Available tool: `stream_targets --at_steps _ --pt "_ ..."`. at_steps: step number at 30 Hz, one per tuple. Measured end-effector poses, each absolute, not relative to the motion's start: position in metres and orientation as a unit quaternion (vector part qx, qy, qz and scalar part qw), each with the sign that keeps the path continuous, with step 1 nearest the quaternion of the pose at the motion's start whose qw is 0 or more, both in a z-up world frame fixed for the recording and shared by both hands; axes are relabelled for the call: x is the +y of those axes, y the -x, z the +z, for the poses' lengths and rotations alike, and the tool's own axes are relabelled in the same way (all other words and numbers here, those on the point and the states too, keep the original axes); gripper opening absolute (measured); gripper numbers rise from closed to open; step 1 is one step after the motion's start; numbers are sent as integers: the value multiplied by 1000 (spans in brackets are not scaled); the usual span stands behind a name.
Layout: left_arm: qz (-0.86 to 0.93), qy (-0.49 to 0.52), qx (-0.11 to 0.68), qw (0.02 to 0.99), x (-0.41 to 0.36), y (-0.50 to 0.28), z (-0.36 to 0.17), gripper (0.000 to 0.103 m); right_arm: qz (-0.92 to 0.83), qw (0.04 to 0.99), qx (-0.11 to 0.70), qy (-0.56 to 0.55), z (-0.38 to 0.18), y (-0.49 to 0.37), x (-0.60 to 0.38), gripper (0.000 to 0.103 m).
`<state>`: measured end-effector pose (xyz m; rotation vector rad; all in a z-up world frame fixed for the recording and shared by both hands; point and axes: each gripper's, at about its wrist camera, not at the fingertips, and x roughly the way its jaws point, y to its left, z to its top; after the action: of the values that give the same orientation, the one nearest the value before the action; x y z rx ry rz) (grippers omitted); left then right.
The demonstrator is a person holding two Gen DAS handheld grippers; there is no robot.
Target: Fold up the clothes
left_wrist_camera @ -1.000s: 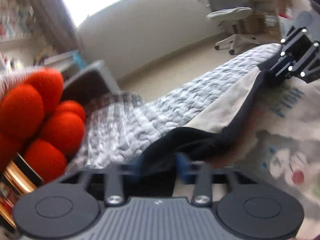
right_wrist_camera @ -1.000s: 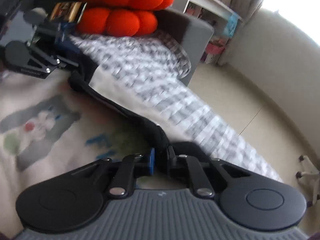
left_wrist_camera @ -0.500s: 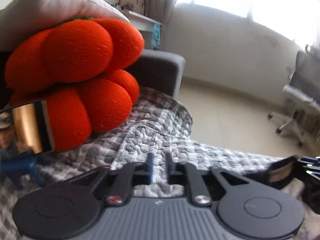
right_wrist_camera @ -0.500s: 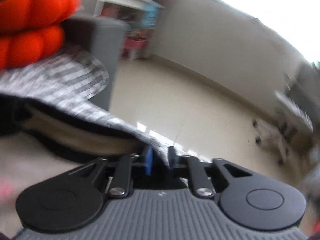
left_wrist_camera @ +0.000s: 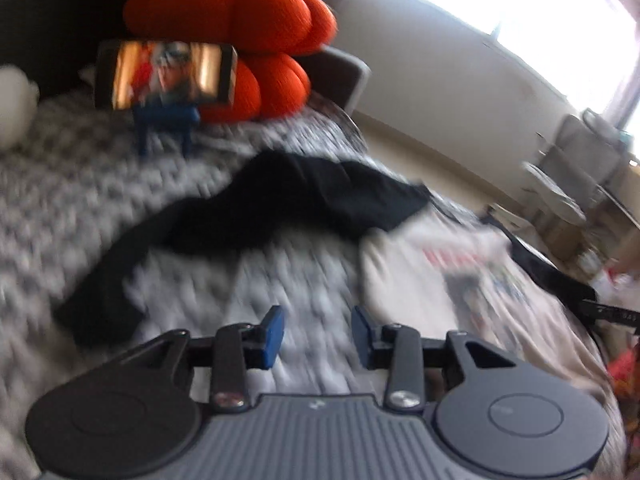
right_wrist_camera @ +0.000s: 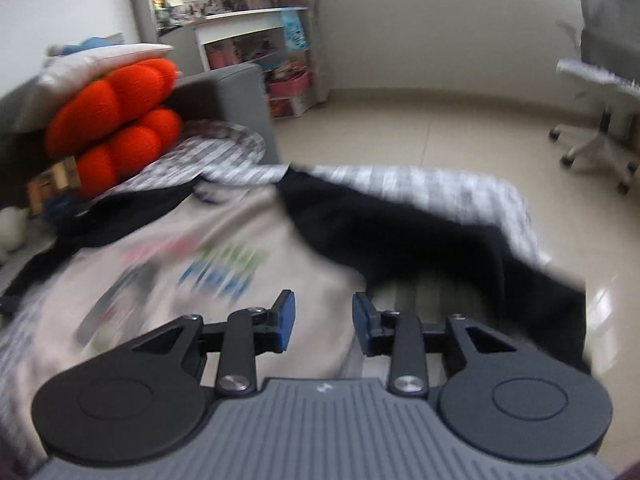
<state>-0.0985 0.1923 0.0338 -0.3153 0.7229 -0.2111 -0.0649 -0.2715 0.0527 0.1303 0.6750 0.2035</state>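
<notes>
Your left gripper point(left_wrist_camera: 317, 336) hangs over the grey-and-white quilt point(left_wrist_camera: 120, 200), its blue pads parting with nothing between them; your right gripper point(right_wrist_camera: 323, 326) is likewise opening and empty, poised above the cream printed shirt point(right_wrist_camera: 192, 272). The garment lies released on the bed: its cream body spreads across the middle, and a black sleeve point(right_wrist_camera: 420, 232) trails toward the bed's floor-side edge, part of it hanging close to the drop. In the left view the other black sleeve point(left_wrist_camera: 280, 200) lies crumpled and twisted across the quilt, short of a phone on a blue stand point(left_wrist_camera: 166, 76) propped against an orange cushion point(left_wrist_camera: 248, 20). Both views are smeared by motion, so fabric edges are hard to read. Risks from here, as judged: a regrasp on a blurred hem may pinch the quilt along with the cloth and drag both; the sleeve near the edge may slide off if the shirt is pulled that way; a wide sweep on the left could topple the phone stand.
</notes>
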Motion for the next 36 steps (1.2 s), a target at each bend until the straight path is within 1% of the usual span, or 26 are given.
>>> stream_targets --at_steps 6,7,8,10,15,16,17,18,19,20,21,24,26,29,30,32,34,36 --pt "-172 159 355 905 179 132 25 49 136 932 324 -92 46 149 -285 37" --pt "-175 161 354 905 177 132 26 51 141 930 327 -96 46 154 -286 39" --pt "-177 163 354 904 175 131 25 51 143 928 329 -97 44 160 -287 44" --pt "-180 165 359 901 168 129 24 51 140 928 332 -91 40 168 -285 47" --pt "-182 154 372 897 149 122 21 50 143 928 336 -72 28 173 -276 48" --pt "-184 153 373 897 147 121 21 48 146 927 336 -75 25 170 -275 48" --pt "-185 152 373 896 145 121 20 41 148 927 336 -78 23 167 -273 48" --pt "-186 150 375 896 142 120 20 31 150 926 336 -81 21 165 -272 48" --pt "-187 147 382 893 140 118 18 8 152 926 336 -85 19 162 -270 47" --pt "-186 145 389 890 137 117 17 2 154 925 337 -90 17 160 -269 32" --pt "-185 147 394 888 136 118 16 2 156 922 341 -96 15 159 -267 23" --pt "-187 146 387 891 137 124 26 1 157 924 335 -99 21 161 -265 19" --pt "-188 164 380 891 146 129 39 1 164 926 318 -118 34 169 -271 17" --pt "-189 184 372 890 164 146 68 1 185 933 272 -146 71 191 -283 14" --pt "-192 186 363 893 169 155 79 1 197 934 254 -155 86 201 -287 11" --pt "-195 181 346 900 176 170 97 1 208 939 223 -161 111 217 -294 10" --pt "-189 173 344 903 179 179 105 1 198 944 212 -158 124 225 -298 0" --pt "-182 158 345 907 178 182 103 1 186 946 218 -151 126 226 -301 0"
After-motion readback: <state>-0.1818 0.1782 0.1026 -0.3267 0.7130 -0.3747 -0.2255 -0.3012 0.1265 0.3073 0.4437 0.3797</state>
